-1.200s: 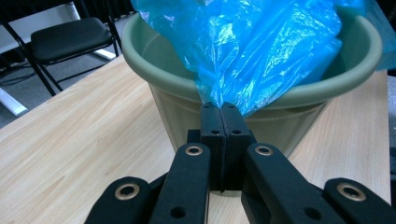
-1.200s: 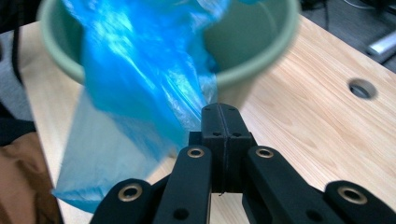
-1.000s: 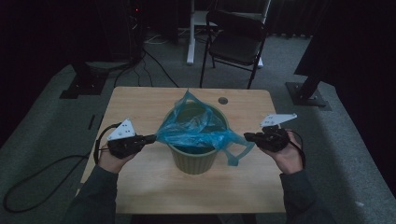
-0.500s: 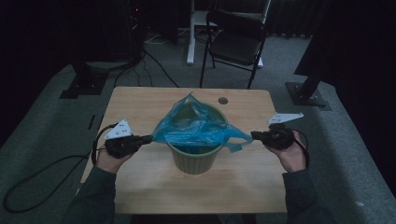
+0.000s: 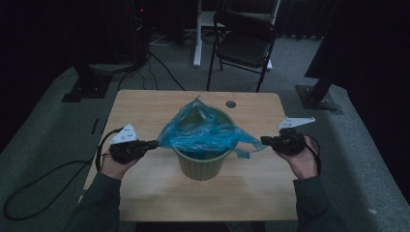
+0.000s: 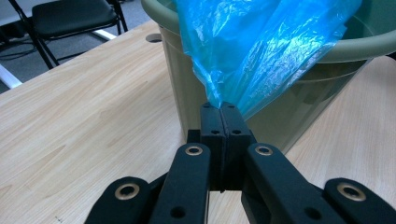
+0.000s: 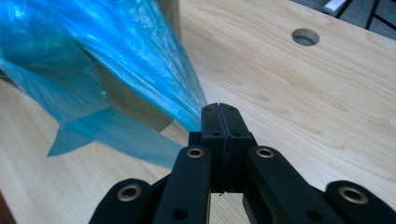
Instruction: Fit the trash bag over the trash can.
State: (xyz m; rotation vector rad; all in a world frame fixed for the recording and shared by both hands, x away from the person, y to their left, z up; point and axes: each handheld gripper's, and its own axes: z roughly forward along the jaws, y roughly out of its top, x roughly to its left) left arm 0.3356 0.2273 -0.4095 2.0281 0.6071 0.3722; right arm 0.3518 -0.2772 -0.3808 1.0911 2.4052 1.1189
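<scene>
Between both clamped grippers (image 5: 155, 143) (image 5: 264, 140), the blue bag (image 5: 203, 133) stretches over the bin (image 5: 200, 164).

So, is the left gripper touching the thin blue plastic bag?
Touching. In the left gripper view, the left gripper has its two black jaws shut together on a pinched edge of the thin blue plastic bag, which stretches up over the green bin.

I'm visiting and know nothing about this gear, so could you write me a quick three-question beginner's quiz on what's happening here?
1. True or false: both grippers are pinched shut on the blue bag.
2. What does the bag sit in? A) a green bin B) a cardboard box C) a drawer
3. What stands on the floor beyond the table?

Key: 1. True: left gripper and right gripper each clamp an edge. 2. A, the green bin. 3. A black folding chair.
</scene>
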